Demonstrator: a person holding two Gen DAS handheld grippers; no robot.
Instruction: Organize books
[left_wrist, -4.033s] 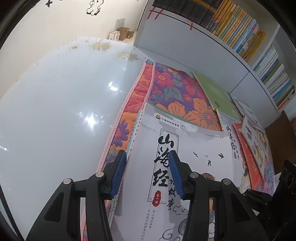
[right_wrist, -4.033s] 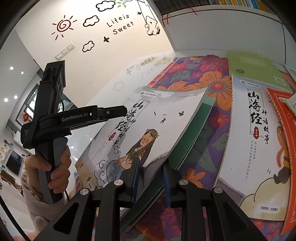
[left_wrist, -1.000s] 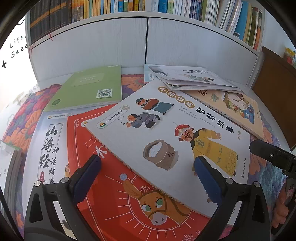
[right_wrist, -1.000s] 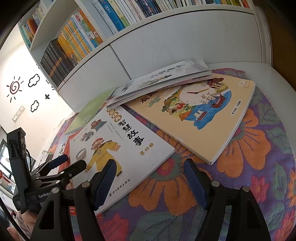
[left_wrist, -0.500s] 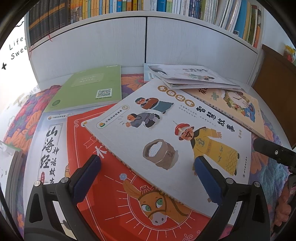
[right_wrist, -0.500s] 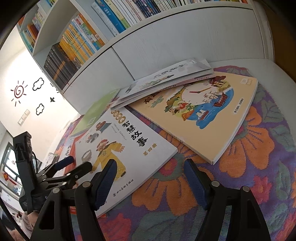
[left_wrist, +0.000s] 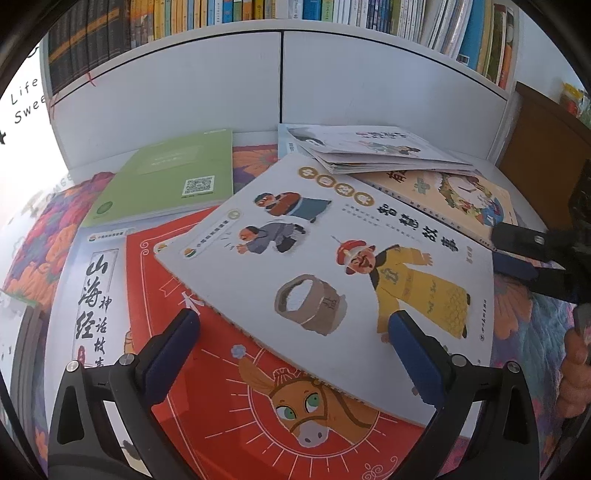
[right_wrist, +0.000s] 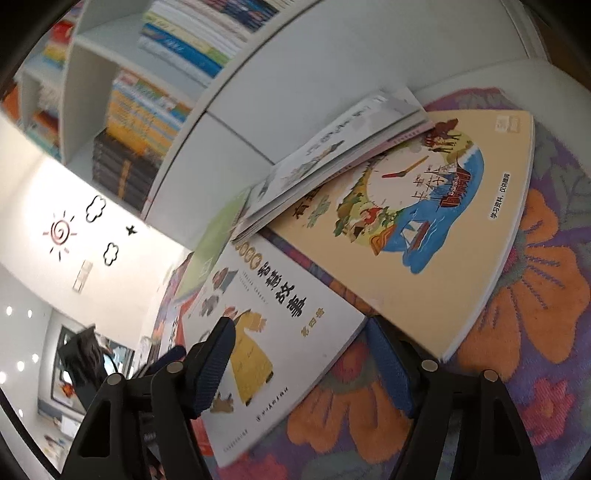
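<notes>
A white picture book (left_wrist: 332, 258) with a yellow-robed figure lies tilted on top of a red donkey book (left_wrist: 240, 387). My left gripper (left_wrist: 293, 319) hovers open above both, touching neither. My right gripper (right_wrist: 299, 325) is rolled to one side and its jaws are closing. The near corner of the white book (right_wrist: 266, 332) lies between them, and the pads do not press on it. From the left wrist view the right gripper (left_wrist: 498, 247) sits at that book's right edge. A beige clock-and-ship book (right_wrist: 424, 221) lies beside it, partly under thin booklets (right_wrist: 351, 147).
A green book (left_wrist: 170, 173) and a white calligraphy book (left_wrist: 96, 288) lie to the left on the floral cloth (right_wrist: 517, 314). A white cabinet (left_wrist: 280, 81) with filled shelves stands behind. Brown wooden furniture (left_wrist: 543, 136) is at the right. A person's hand (left_wrist: 576, 369) holds the right gripper.
The right gripper has rolled and moved in over the white book's corner, and its jaws have narrowed. The left gripper and the books have not moved.
</notes>
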